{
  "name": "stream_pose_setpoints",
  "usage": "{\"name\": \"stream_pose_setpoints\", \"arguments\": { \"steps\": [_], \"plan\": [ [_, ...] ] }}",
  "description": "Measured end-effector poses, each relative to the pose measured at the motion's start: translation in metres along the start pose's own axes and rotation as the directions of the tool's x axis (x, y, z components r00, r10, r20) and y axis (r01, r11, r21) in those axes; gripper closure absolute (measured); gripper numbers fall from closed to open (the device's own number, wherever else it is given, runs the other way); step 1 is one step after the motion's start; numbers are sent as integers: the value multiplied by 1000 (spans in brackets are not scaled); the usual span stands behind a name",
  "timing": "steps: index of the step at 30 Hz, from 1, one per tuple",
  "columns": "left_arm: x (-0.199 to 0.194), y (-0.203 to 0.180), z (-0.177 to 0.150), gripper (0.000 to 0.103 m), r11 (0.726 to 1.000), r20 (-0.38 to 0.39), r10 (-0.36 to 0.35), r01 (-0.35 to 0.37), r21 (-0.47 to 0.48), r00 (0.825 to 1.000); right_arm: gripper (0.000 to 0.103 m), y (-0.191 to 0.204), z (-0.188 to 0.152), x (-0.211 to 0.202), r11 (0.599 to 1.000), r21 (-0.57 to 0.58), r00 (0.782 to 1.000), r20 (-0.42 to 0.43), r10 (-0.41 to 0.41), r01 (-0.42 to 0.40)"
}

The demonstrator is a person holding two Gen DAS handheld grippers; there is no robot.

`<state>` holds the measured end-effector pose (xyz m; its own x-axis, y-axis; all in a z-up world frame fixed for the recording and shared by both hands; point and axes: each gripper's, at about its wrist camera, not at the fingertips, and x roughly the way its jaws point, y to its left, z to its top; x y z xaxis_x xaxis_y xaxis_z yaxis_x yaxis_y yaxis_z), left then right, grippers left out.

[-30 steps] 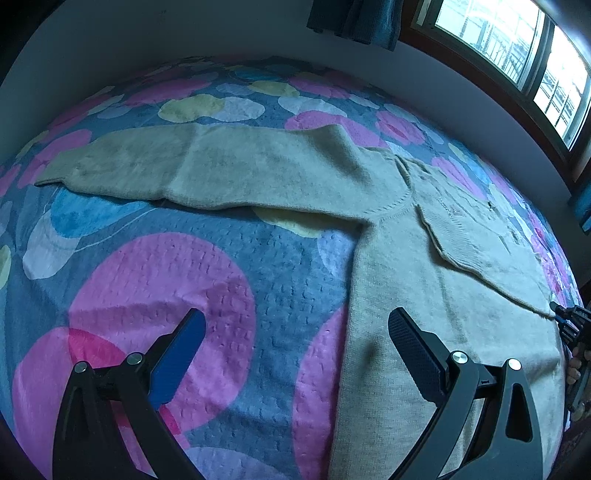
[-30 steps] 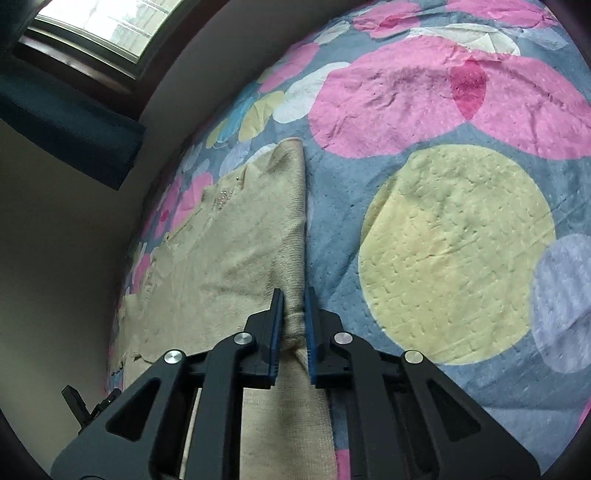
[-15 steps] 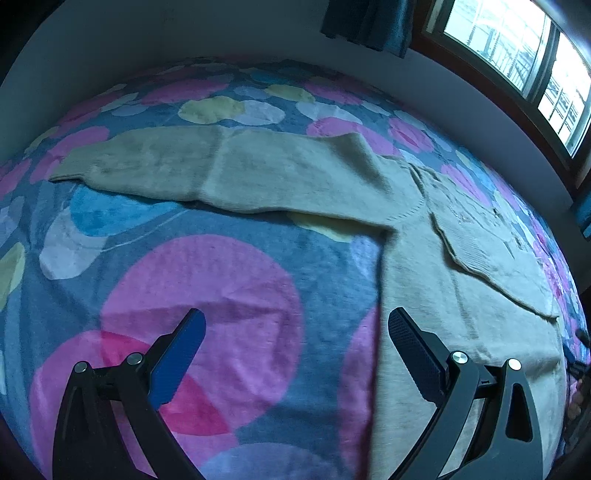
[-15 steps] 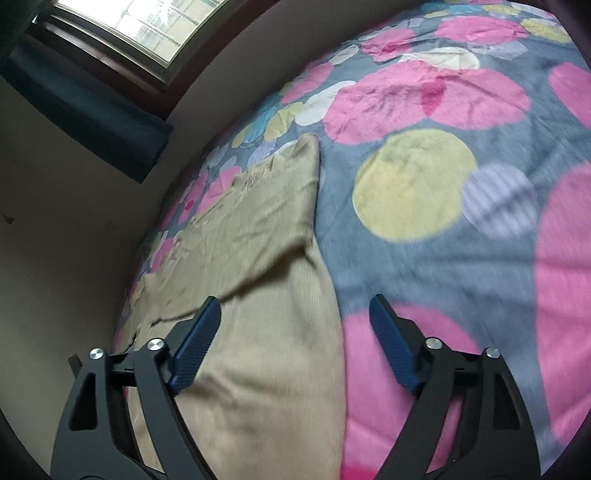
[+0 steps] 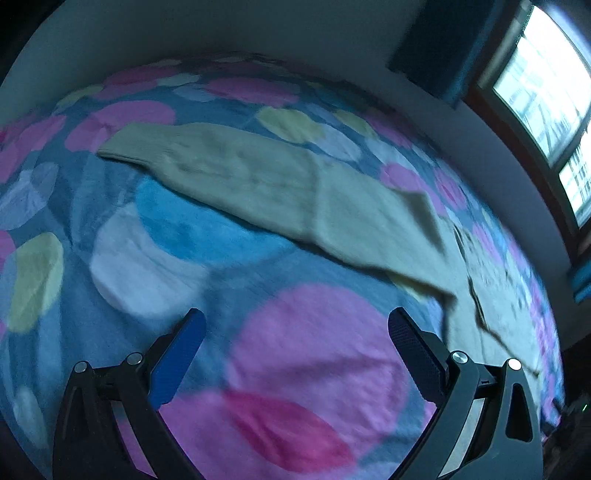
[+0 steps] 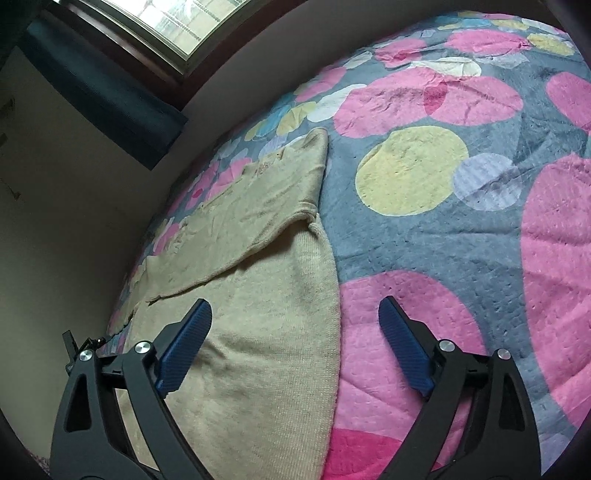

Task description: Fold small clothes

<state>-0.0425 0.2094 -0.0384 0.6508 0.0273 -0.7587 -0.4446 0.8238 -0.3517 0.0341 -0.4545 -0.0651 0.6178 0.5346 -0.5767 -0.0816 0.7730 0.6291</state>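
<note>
Fleece blanket [image 6: 461, 229] — pink-spotted — beneath a window [image 6: 147, 18].

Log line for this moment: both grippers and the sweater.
left gripper: open, empty | right gripper: opening, nothing pinched | sweater: flat on blanket, one sleeve outstretched

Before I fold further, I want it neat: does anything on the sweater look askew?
Yes. The folded-in sleeve's corner is bunched at the beige sweater's right edge, and the other sleeve lies spread across the spotted blanket.
</note>
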Motion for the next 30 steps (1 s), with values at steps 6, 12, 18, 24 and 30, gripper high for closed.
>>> {"name": "stream_pose_setpoints", "arguments": {
  "steps": [6, 12, 18, 24, 30],
  "plan": [
    [8, 44, 34, 4, 997, 41, 12, -9, -74, 999, 11, 1, -1, 0, 1000, -3, 1000, 2, -3, 3],
    [20, 82, 72, 4, 991, 72, 14, -4, -134, 997, 11, 0, 0, 1, 1000, -3, 1000, 4, -4, 4],
    [31, 113, 97, 4, 978, 118, -48, 71, -199, 992, 11, -2, 2, 1, 1000, -2, 1000, 8, -3, 3],
    [38, 123, 112, 4, 972, 122, -107, 130, -197, 987, 10, -3, 4, 2, 1000, -2, 1000, 11, -5, 5],
    [37, 129, 117, 8, 951, 120, -121, 150, -271, 985, 10, -5, 5, 2, 1000, -4, 1000, 12, -3, 3]
  ]
}}
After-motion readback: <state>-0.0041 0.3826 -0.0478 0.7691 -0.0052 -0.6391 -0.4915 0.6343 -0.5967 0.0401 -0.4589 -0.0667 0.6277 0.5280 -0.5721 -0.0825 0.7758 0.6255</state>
